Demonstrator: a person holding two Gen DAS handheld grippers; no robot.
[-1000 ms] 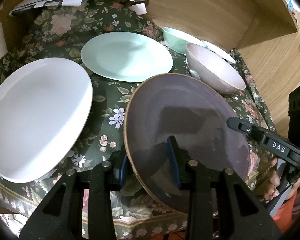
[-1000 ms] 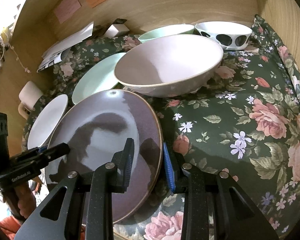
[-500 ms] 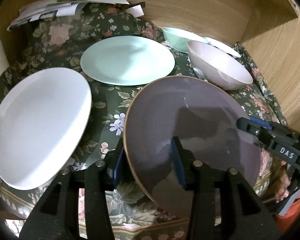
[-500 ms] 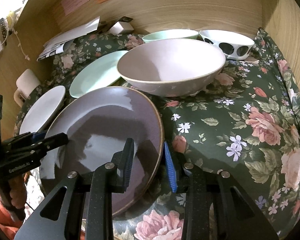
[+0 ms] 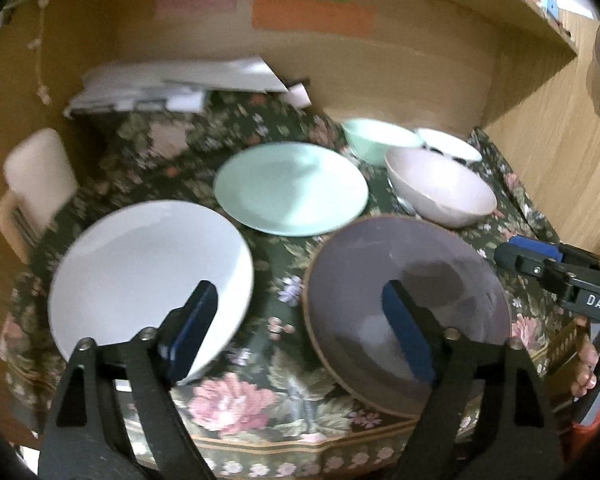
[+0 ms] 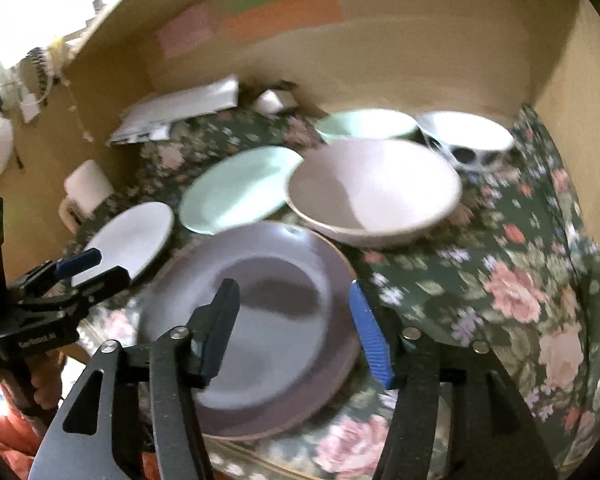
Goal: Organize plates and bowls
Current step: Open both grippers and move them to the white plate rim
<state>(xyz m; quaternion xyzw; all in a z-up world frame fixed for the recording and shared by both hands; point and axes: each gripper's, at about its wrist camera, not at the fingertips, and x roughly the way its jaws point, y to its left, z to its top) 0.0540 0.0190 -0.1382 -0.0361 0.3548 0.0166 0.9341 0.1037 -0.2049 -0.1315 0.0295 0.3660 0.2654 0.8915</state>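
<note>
Both tongs stand wide apart and hold nothing: the left tongs (image 5: 300, 332) hang above the front of the table (image 5: 260, 436), one blue-padded finger (image 5: 188, 332) over the near edge of the round white plate (image 5: 148, 272) and the other over the round purple-grey plate with a brown rim (image 5: 404, 280); the right tongs (image 6: 296, 332) straddle the right edge of that same purple-grey plate (image 6: 260, 300), one finger above its face and the other over the dark green floral cloth (image 6: 500, 280) just beside it. This plate lies flat at the front of the table, between the white plate (image 6: 128, 236) on its left and bare cloth on its right. Behind it sits a round mint-green plate (image 5: 292, 188), and just beside that a pale pink bowl (image 5: 440, 192), with a mint-green bowl (image 6: 364, 124) and a white bowl with dark spots (image 6: 464, 140) further back against the wooden wall. White papers (image 5: 172, 84) lie at the back left corner, and both views are blurred.
</note>
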